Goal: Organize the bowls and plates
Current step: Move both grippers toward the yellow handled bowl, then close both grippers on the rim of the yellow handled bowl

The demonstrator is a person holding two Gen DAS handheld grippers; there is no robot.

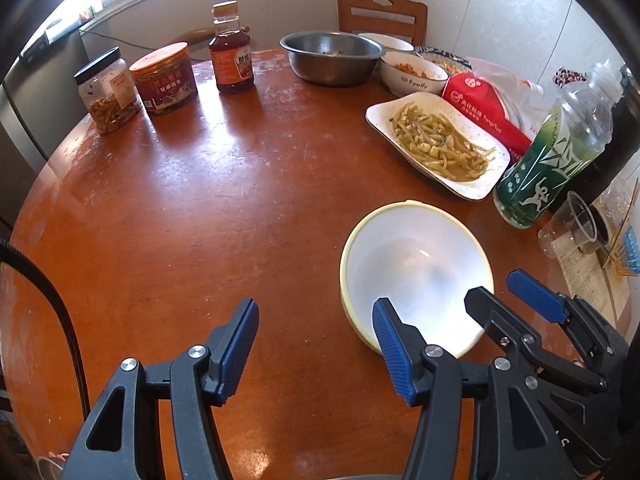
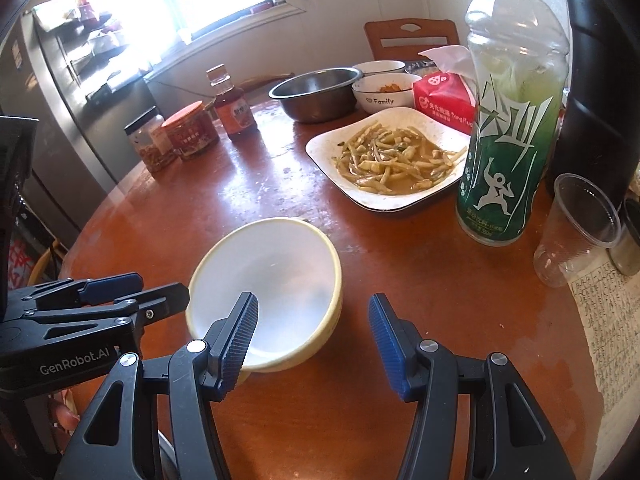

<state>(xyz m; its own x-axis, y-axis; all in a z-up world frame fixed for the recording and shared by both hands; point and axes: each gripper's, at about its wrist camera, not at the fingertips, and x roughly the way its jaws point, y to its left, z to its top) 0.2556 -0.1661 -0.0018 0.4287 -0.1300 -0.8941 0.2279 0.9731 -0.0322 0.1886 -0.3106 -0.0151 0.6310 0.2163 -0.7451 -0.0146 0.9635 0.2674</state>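
An empty white bowl (image 1: 416, 256) (image 2: 272, 264) with a cream outside sits near the front of the round wooden table (image 1: 200, 208). My left gripper (image 1: 315, 308) (image 2: 164, 286) is open just left of it, nothing between its fingers. My right gripper (image 2: 312, 300) (image 1: 496, 286) is open at the bowl's near right side, with the rim between its fingers in the picture and no pad pressing on it. Farther back are a square plate (image 1: 380, 116) (image 2: 324, 148) of green beans, a steel bowl (image 1: 332, 68) (image 2: 316, 104), and a "Family" bowl (image 1: 412, 82) (image 2: 384, 100).
A green drink bottle (image 1: 552, 152) (image 2: 508, 140), a clear plastic cup (image 1: 572, 224) (image 2: 576, 228) and a red tissue pack (image 1: 488, 108) (image 2: 444, 100) crowd the right. Two jars (image 1: 164, 78) and a sauce bottle (image 1: 232, 52) stand far left. A chair (image 1: 380, 12) is behind.
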